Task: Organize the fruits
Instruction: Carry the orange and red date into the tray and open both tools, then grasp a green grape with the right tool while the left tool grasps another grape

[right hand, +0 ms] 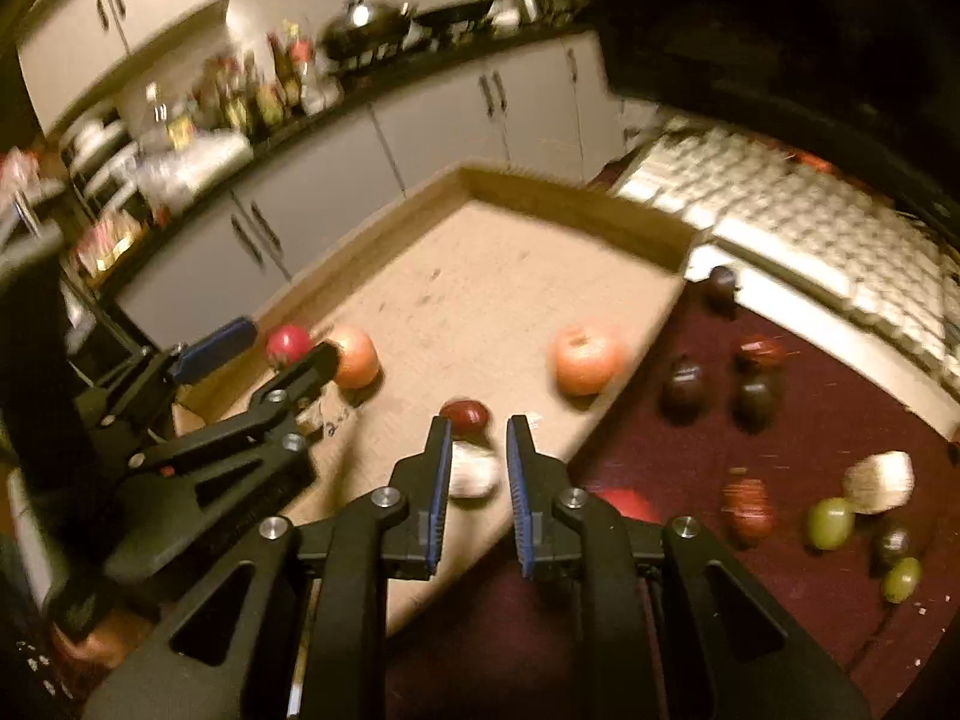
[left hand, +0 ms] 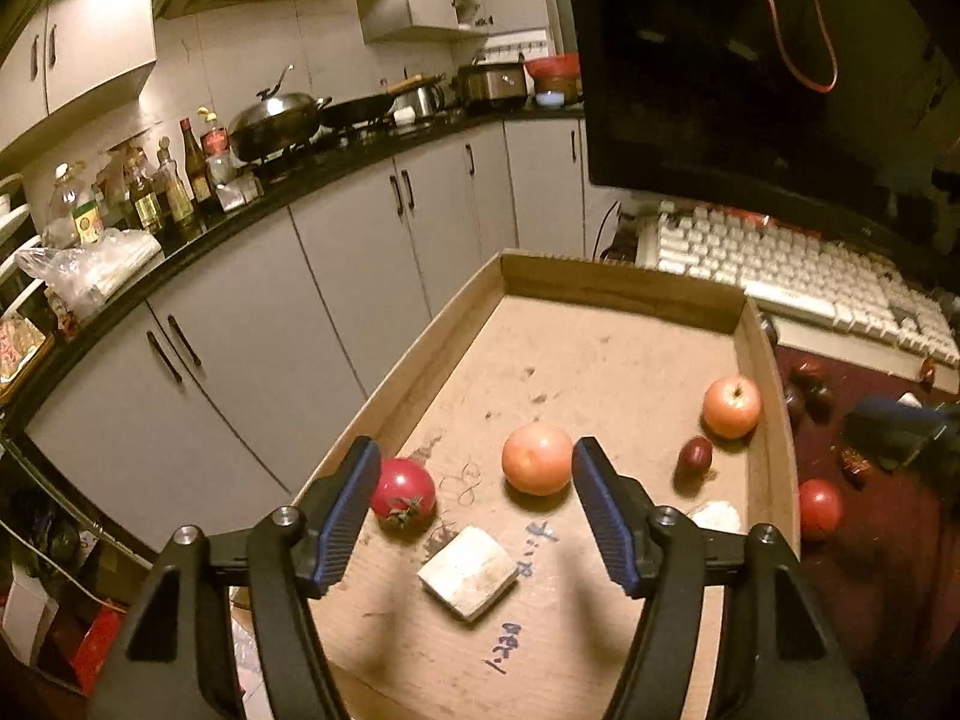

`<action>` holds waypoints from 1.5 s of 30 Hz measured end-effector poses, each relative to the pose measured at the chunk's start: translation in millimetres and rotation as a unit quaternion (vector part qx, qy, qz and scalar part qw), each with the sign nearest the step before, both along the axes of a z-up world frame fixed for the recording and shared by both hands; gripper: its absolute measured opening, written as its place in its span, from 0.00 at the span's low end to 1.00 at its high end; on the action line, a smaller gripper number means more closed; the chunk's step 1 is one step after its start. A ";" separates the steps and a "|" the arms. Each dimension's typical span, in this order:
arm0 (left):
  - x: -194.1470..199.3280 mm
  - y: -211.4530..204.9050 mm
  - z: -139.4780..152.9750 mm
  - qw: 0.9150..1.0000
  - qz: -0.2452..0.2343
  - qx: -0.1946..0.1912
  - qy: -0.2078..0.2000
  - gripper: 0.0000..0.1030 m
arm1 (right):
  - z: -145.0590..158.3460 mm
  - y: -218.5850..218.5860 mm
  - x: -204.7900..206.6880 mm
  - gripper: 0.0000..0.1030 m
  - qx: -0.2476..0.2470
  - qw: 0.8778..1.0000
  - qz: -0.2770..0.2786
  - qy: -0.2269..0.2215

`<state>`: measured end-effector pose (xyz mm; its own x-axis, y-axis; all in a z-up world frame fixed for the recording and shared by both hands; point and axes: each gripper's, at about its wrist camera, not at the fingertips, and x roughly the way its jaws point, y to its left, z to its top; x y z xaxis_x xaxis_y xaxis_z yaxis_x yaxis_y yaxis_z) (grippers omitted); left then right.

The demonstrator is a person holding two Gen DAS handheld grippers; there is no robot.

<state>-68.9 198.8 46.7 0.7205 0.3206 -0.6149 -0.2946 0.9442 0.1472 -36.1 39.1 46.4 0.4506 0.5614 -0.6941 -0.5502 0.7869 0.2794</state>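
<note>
Left wrist view looks down into a shallow cardboard tray (left hand: 618,285) on a dark red tabletop (left hand: 888,540), with the left gripper (left hand: 477,465) hanging over its near end, jaws standing well apart and nothing between the pads. Just inside the left finger lies a red tomato (left hand: 403,493), and just inside the right finger an orange-pink round fruit (left hand: 537,459); neither is touched. Between them, nearer the camera, sits a pale square block (left hand: 469,570). Farther right in the tray are a small dark red date (left hand: 695,456) and an apple (left hand: 732,407) close to the right wall. Outside that wall a second red tomato (left hand: 819,507) rests on the tabletop, with a white keyboard (left hand: 798,276) beyond. Right wrist view, blurred, shows the right gripper (right hand: 477,426) above the tray's near edge with its jaws drawn close together and empty, a pale lump (right hand: 474,471) seen below the narrow gap. Scattered on the tabletop to the right lie several dark fruits (right hand: 684,390) and two green ones (right hand: 831,522)
</note>
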 end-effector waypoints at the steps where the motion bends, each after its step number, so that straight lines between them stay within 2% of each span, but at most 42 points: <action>1: -0.5 -2.5 2.3 1.000 -0.002 0.000 -0.004 0.67 | 3.5 -13.2 0.3 0.20 0.006 1.000 -0.011 -0.007; 4: -0.6 -15.9 6.7 1.000 -0.016 -0.001 -0.013 0.68 | 13.2 -64.8 2.2 0.20 0.017 0.998 -0.061 -0.027; 10: 1.3 -55.5 11.7 0.998 -0.060 0.012 -0.017 0.70 | 7.0 -151.1 1.7 0.20 0.014 0.989 -0.145 -0.024; 17: 2.0 -111.1 7.4 0.992 -0.125 0.029 -0.006 0.74 | -20.6 -195.7 -7.2 0.20 -0.001 0.986 -0.165 0.001; 20: 7.4 -130.2 1.1 0.989 -0.149 0.023 0.012 0.74 | -31.3 -200.1 -8.4 0.20 -0.006 0.988 -0.150 0.015; 25: 15.0 -148.1 -5.3 0.983 -0.179 0.016 0.038 0.74 | -36.5 -191.5 -6.3 0.20 -0.033 0.992 -0.119 0.011; 28: 22.3 -154.1 -7.8 0.978 -0.199 -0.009 0.059 0.74 | -38.3 -185.3 -2.8 0.20 -0.050 0.993 -0.105 0.006; 30: 26.6 -159.4 -8.3 0.976 -0.207 -0.011 0.065 0.74 | -39.5 -182.7 0.7 0.20 -0.060 0.993 -0.101 0.004; 31: 28.4 -162.1 -8.6 0.975 -0.210 -0.010 0.067 0.74 | -39.4 -181.8 1.6 0.25 -0.065 0.993 -0.102 0.000; 32: 30.8 -164.7 -8.6 0.974 -0.214 -0.010 0.068 0.74 | -39.3 -181.1 3.0 0.34 -0.072 0.992 -0.103 -0.003; 34: 37.6 -171.9 -10.7 0.971 -0.228 -0.009 0.076 0.74 | -38.1 -181.6 2.9 0.43 -0.073 0.992 -0.106 -0.011; 38: 49.9 -189.5 -19.3 0.962 -0.254 0.001 0.096 0.74 | -37.0 -180.5 2.0 0.44 -0.077 0.991 -0.109 -0.027; 42: 60.9 -199.4 -26.2 0.956 -0.271 -0.006 0.111 0.74 | -43.5 -178.9 5.2 0.44 -0.083 0.991 -0.107 -0.021; 45: 70.6 -201.8 -31.9 0.956 -0.270 0.008 0.117 0.74 | -48.0 -177.2 7.4 0.42 -0.086 0.991 -0.103 -0.017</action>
<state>1.6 -3.0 14.8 0.6264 -0.0487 -0.7780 0.2787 0.9461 0.1652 -28.7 -138.2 -1.6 0.5673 0.3306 -0.7542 -0.3803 0.9175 0.1162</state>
